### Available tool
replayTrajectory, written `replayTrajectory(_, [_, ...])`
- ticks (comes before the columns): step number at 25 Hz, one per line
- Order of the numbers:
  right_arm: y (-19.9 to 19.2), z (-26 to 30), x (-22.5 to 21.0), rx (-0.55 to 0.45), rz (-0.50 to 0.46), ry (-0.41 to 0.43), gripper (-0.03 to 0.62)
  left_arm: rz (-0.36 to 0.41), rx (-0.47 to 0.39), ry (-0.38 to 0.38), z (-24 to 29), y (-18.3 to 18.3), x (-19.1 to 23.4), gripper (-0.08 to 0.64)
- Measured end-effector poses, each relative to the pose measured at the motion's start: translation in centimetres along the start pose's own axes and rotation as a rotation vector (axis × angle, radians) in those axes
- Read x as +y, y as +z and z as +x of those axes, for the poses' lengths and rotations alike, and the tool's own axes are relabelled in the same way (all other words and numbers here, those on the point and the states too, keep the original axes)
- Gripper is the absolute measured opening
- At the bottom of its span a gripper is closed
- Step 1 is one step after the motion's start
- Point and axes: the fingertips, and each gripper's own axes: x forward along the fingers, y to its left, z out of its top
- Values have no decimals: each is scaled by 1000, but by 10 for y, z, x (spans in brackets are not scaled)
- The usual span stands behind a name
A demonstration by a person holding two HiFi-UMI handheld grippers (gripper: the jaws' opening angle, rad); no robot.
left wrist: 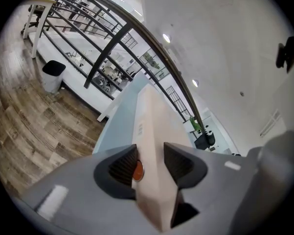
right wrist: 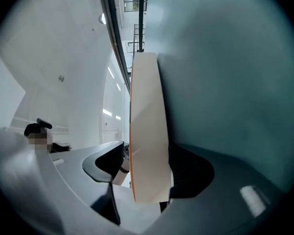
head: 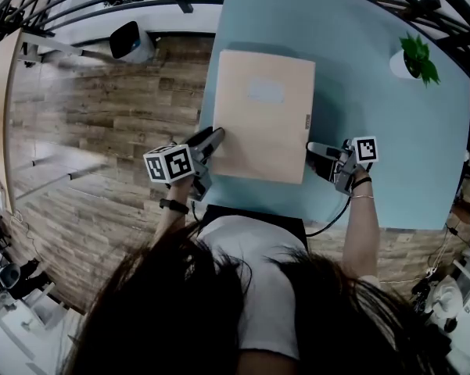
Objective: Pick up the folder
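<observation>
A thick beige folder point(head: 266, 116) lies on the light blue table point(head: 391, 147), its near edge toward me. My left gripper point(head: 213, 141) is at its near left corner. In the left gripper view the folder point(left wrist: 151, 126) runs between the jaws and both pads touch its faces, with an orange round clasp point(left wrist: 137, 170) against the left pad. My right gripper point(head: 317, 148) is at the near right corner. In the right gripper view the folder's edge point(right wrist: 147, 121) stands between the jaws; one pad touches it and a narrow gap shows at the other.
A small potted plant point(head: 414, 57) stands at the table's far right. A white rounded bin point(head: 131, 41) sits on the wooden floor point(head: 102, 131) to the left, past the table's left edge. A cable point(head: 328, 221) hangs from my right gripper.
</observation>
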Motion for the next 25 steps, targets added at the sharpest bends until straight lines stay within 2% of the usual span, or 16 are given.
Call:
replayTrajectory(2, [0,1,-3,23,-22,-35,287,-9,6,-9,2,-1,-1,224])
replayTrajectory(5, [-5,15,-5,126,-133,-151,292,-3,12,-6,1,0,-1,225])
replayTrajectory(8, [-14,24,-8,228,-143,-260,291,4,14,-10,2,1,-2,227])
replayTrajectory(10, [-11,24,-7,211,-133,-230,291,-4,15,-8,2,0,2,227])
replayTrajectory(13, [3,18,0,79,-66,-92,291,-19,11,-9,3,-1,5,229])
replayTrajectory(14, [4,15,1,67,-52,-59,291,-24,12,-14,4,-1,4,230])
replayTrajectory(19, [2,19,1,130,-63,-55,291,-33,27,-34,3,1,2,232])
replayTrajectory(23, [6,18,4,79,-63,-14,290,-37,17,-34,3,3,5,232])
replayTrajectory(25, [3,17,3,92,-59,-11,290,-34,22,-30,4,3,7,233])
